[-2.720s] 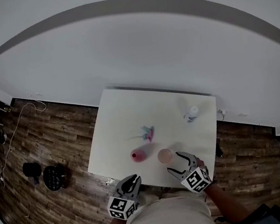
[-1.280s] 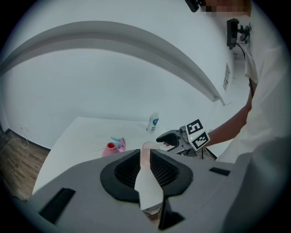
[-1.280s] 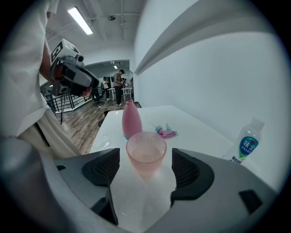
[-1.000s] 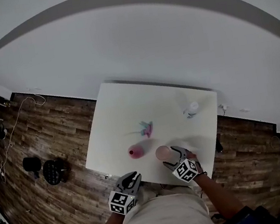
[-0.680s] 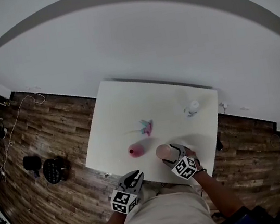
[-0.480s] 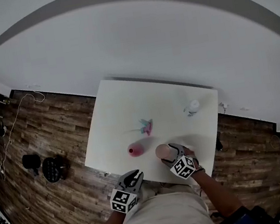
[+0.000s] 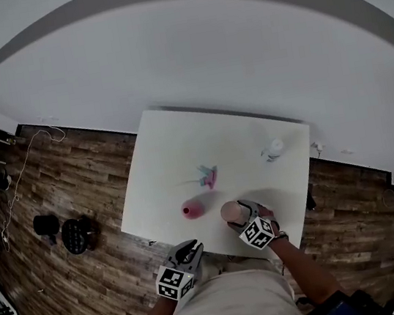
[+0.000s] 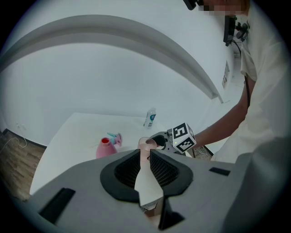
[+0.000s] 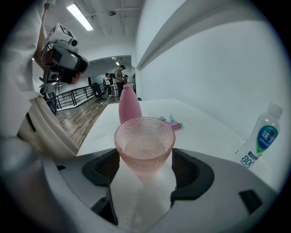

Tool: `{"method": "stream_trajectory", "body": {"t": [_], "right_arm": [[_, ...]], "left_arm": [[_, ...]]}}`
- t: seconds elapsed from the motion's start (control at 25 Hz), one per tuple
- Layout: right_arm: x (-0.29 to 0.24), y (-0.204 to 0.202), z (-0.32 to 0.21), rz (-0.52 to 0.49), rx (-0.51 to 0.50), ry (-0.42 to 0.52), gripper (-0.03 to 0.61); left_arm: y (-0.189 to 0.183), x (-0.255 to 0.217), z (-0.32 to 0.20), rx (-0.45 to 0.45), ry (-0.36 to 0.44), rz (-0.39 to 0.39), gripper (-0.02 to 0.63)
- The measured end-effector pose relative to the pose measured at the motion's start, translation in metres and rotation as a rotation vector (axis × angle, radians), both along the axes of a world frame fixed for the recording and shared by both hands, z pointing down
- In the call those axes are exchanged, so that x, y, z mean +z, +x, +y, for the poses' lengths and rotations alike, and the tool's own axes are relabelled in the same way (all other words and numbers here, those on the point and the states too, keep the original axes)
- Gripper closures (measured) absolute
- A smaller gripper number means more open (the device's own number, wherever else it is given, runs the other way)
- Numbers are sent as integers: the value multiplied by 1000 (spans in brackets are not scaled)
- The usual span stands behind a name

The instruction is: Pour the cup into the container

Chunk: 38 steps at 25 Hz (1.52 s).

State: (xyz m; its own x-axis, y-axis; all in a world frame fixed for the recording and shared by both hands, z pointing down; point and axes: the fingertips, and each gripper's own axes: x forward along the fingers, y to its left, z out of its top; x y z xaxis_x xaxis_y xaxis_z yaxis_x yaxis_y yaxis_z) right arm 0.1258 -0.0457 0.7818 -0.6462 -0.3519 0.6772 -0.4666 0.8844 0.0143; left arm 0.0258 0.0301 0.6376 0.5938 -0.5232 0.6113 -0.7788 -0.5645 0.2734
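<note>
With the right gripper (image 9: pixel 145 163) clamped on the pink cup (image 9: pixel 144 144) at lower centre, best tip it slowly over the narrow-mouthed pink bottle (image 9: pixel 127 105) just above; the left gripper (image 8: pixel 146 154) sits closed.

Water bottle (image 7: pixel 273 150) upright on white table (image 7: pixel 167 158); spray head (image 7: pixel 207 176) lying mid-table.

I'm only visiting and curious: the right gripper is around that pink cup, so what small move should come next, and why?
Probably a short, level lift of the cup. The right gripper has its jaws pressed on the cup's sides, the cup seems to hold liquid, and the taller pink bottle stands just beyond it.
</note>
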Motion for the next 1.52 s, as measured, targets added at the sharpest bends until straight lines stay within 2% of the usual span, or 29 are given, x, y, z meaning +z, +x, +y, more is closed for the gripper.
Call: {"method": "stream_trajectory", "body": {"t": [0.92, 1.52], "right_arm": [[-1, -5, -5, -3, -20, 6, 239], [8, -4, -4, 3, 21, 23, 238]], "left_arm": [[4, 3, -4, -10, -11, 13, 555], [-1, 2, 3, -36, -45, 13, 555]]}}
